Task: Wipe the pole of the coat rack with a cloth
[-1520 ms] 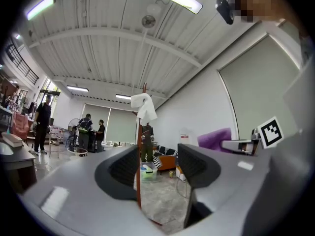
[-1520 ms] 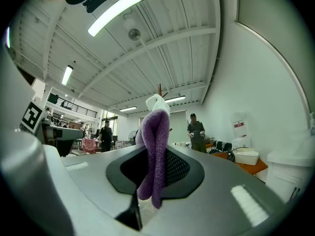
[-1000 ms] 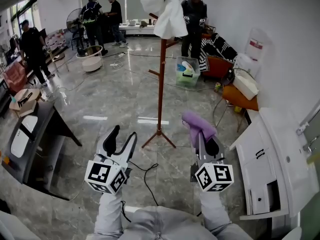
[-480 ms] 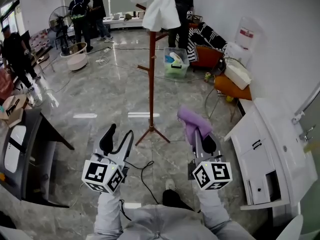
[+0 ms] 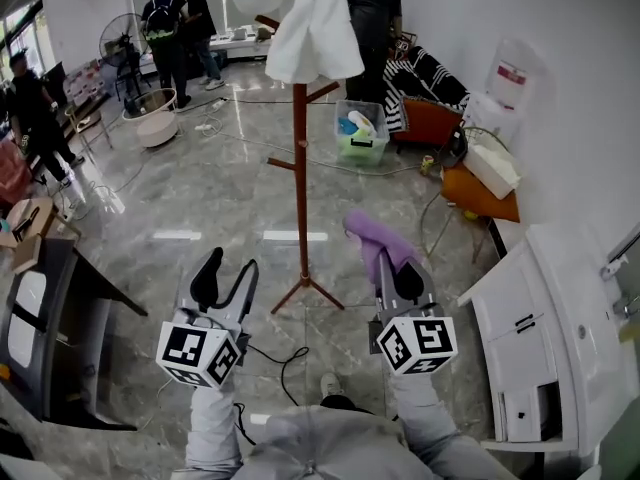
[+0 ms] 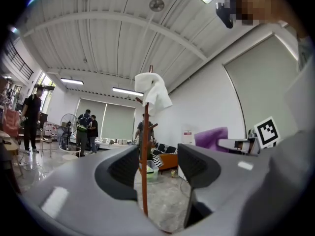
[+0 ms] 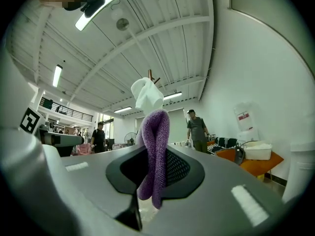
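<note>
Underfoot, glossy grey floor (image 5: pixel 220 198), coat rack (image 5: pixel 300 188) upright

There is one coat rack (image 5: pixel 300 168), one white garment (image 5: pixel 300 18) and one purple cloth (image 5: pixel 378 243). There are two grippers: the left gripper (image 5: pixel 228 268) and the right gripper (image 5: pixel 395 268). Four people stand far off: a pair (image 5: pixel 178 18) at far left, a third person (image 5: pixel 25 98) nearer left and a fourth person (image 5: pixel 375 8) far right. There is one fan (image 5: pixel 117 43) and one plastic bin (image 5: pixel 360 140).

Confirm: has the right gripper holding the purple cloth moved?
Yes. The right gripper, shut on the purple cloth, advanced toward the brown wooden coat rack, staying right of its pole.
</note>
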